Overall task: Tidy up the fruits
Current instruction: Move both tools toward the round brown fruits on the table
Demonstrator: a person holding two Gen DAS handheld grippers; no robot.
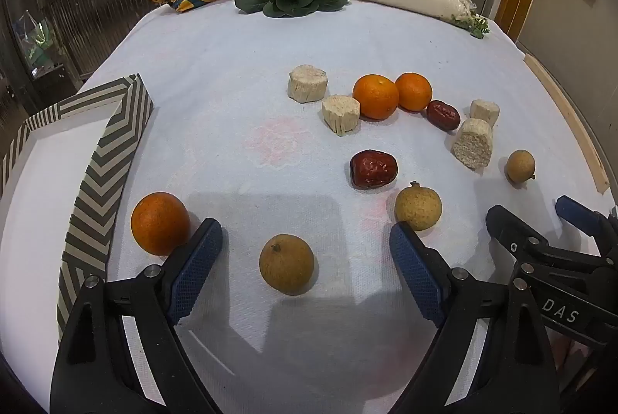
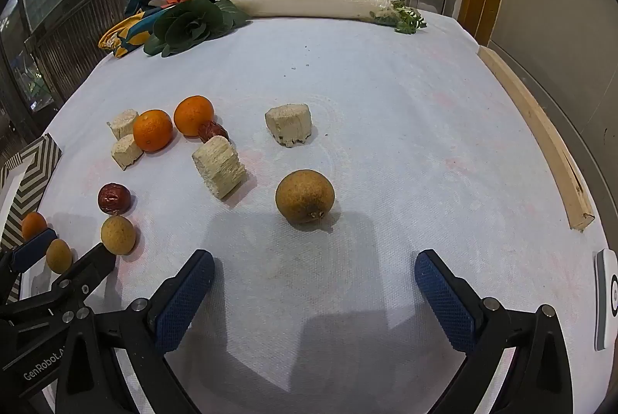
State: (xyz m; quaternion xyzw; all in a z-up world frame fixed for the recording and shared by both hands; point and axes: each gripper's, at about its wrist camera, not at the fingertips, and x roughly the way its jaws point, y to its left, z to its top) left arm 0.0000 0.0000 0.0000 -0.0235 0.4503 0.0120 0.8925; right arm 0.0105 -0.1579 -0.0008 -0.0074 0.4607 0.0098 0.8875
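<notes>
Longan ahead of left claw: I had the left claw (image 1: 305, 247) spread wide around a tan, round longan (image 1: 286, 264) resting on the surface (image 1: 216, 74), ready to pinch.
Second longan: dull brown, stem scar showing (image 2: 304, 196); right claw (image 2: 314, 273) hung apart just short of it.
Destination, I judged: striped box (image 1: 112, 159) beside the mandarin (image 1: 160, 223).
</notes>
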